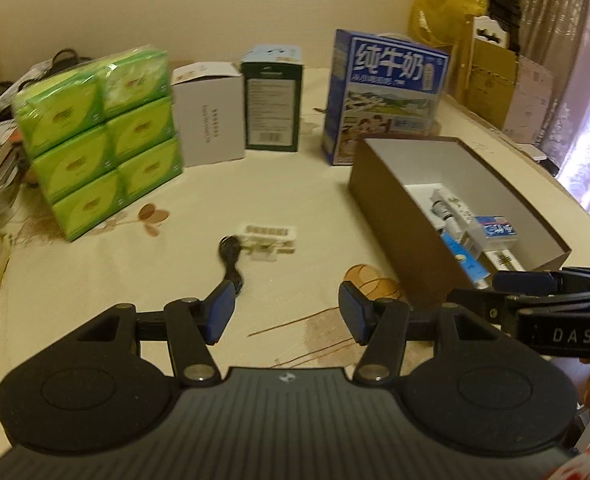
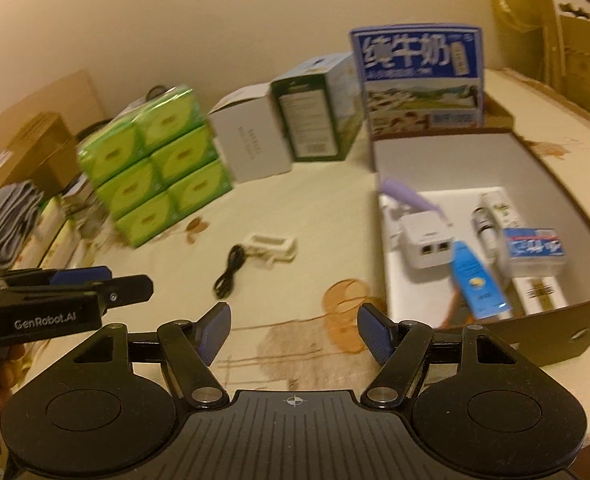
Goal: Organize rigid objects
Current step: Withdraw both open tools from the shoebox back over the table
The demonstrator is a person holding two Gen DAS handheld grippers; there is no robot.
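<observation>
Claws, left (image 1: 281, 312) and right (image 2: 294, 330), hang released over the table (image 1: 135, 280), since cable (image 1: 231, 260) and clip (image 1: 269, 242) wait outside the box (image 1: 395, 216).

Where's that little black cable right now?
The black cable lies loose on the table's middle, touching the small cream holder, left of the open brown box.

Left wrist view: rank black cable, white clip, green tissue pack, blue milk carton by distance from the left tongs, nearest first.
From the left tongs:
1. Black cable, just ahead, left of centre.
2. White clip, right behind the cable.
3. Green tissue pack, far left.
4. Blue milk carton, back right.
</observation>
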